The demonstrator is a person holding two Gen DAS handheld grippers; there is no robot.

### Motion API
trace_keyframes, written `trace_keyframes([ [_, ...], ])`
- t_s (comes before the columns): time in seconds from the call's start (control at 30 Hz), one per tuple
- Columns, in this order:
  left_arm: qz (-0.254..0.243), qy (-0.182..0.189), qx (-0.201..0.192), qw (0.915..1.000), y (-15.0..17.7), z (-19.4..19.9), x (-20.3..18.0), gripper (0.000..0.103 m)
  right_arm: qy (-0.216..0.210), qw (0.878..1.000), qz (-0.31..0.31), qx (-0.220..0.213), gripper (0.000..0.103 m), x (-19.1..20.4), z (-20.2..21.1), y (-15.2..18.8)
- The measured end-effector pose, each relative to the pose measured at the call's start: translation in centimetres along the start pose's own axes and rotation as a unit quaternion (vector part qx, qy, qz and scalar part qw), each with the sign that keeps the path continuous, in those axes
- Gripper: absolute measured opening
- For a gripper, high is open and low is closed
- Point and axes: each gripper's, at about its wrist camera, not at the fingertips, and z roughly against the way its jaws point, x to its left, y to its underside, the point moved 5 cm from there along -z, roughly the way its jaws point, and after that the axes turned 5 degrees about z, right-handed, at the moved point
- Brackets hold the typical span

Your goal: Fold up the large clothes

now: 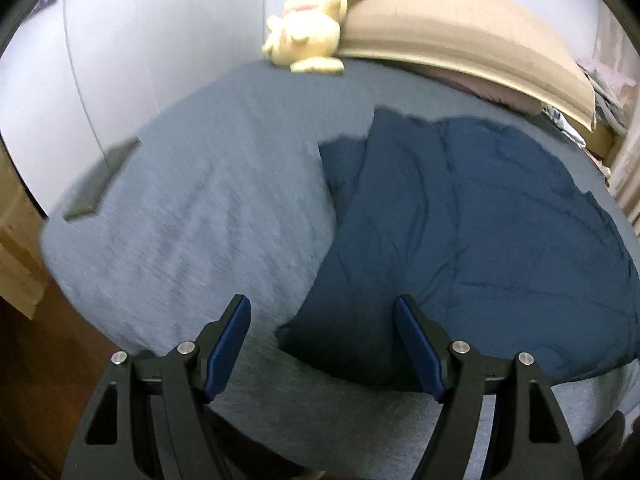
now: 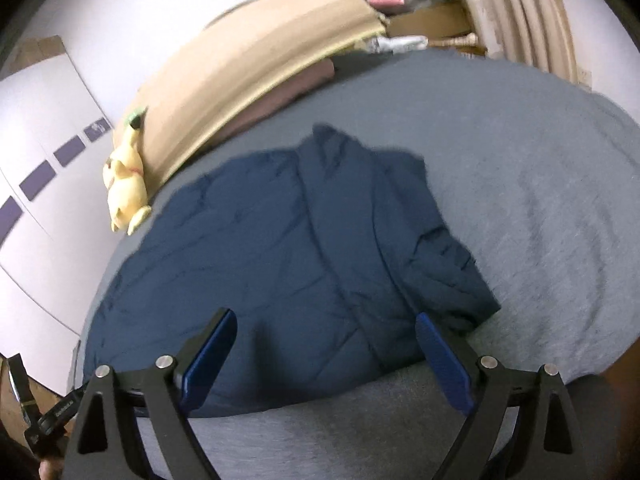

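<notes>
Your left claw [image 1: 322, 312] stands wide apart with nothing between its blue pads [image 1: 226, 350]; it hangs above the near edge of the jacket [image 1: 460, 240] and touches no cloth. Your right claw [image 2: 326, 326] is also spread wide and empty, poised over the jacket's [image 2: 288, 256] near hem, with the hem showing between the fingers but not pressed by them. Both point steeply down toward the bed [image 1: 208, 208].

In the right view, the left gripper's black body [image 2: 52, 412] shows at the lower left corner, with part of your hand under it.

The jacket is dark navy, puffy and quilted, with stitched seams and soft creases. It lies flat on the bed [image 2: 520, 184], collar at the far end, hem nearest you. In the left view it fills the right half of the bed; in the right view it lies in the middle, one sleeve [image 2: 448, 264] folded out to the right.

The bed cover is a grey-blue knit, smooth, blurred in both views. At the far left of the bed a yellow plush [image 1: 308, 28] leans against a tan board [image 1: 460, 36]; in the right view the plush [image 2: 126, 184] sits left of the jacket's far part, near it, and the board [image 2: 248, 64] slopes above a brown fold [image 2: 280, 92]. Pale curtains [image 2: 516, 12] hang at the far right. White panels [image 1: 160, 52] with purple patches line the left wall.
</notes>
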Motion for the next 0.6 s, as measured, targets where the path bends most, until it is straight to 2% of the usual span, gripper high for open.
trace_keyframes([
  [0.1,-0.003,0.012,-0.04,0.9991,-1.4,3.5,-0.6,0.076,0.005,0.999,0.022,-0.04,0.093,2.0,3.5,-1.2],
  [0.2,-0.025,0.032,-0.062,0.9972,-1.9,6.9,-2.5,0.078,0.002,0.995,0.07,-0.066,0.097,5.4,7.0,-1.7],
  [0.27,-0.044,0.045,-0.067,0.9957,-1.9,8.5,-4.0,0.082,-0.007,0.992,0.105,-0.064,0.1,7.8,8.5,-1.3],
  [0.4,-0.082,0.073,-0.087,0.9902,-1.2,12.1,-6.7,0.083,-0.012,0.986,0.157,-0.053,0.1,11.4,10.2,0.2],
  [0.53,-0.096,0.086,-0.104,0.9862,-0.6,14.3,-7.9,0.084,-0.016,0.984,0.172,-0.04,0.102,12.6,10.7,1.6],
  [0.6,-0.103,0.091,-0.115,0.9837,-0.1,15.0,-8.4,0.085,-0.015,0.984,0.179,-0.018,0.102,12.7,10.2,2.7],
])
